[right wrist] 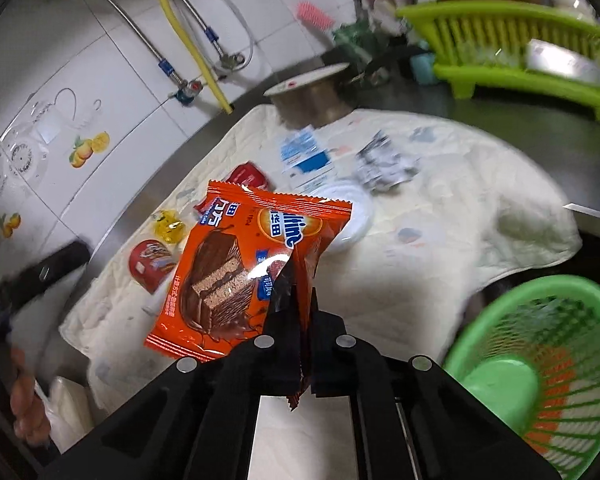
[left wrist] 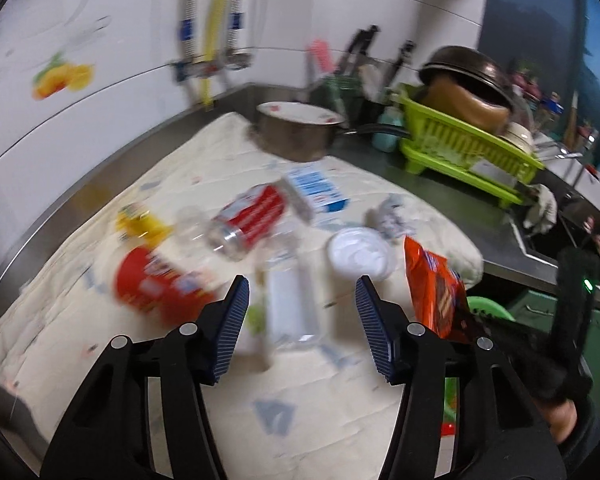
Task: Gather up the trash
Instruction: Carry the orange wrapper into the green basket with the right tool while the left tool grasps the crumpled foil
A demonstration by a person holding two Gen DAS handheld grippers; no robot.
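My right claw (right wrist: pixel 304 300) pinches the orange cake wrapper (right wrist: pixel 236 264) upright, its glossy front showing, near the green basket (right wrist: pixel 540 364).

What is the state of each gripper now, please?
Left gripper: open, holding nothing.
Right gripper: closed on the orange wrapper.

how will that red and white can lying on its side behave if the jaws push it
The red and white can lies on its side on the quilted cloth, so a sideways nudge will probably roll it, though the soft cloth may slow it. It looks like thin metal, likely empty and light, so it may skid away or dent under a hard squeeze.
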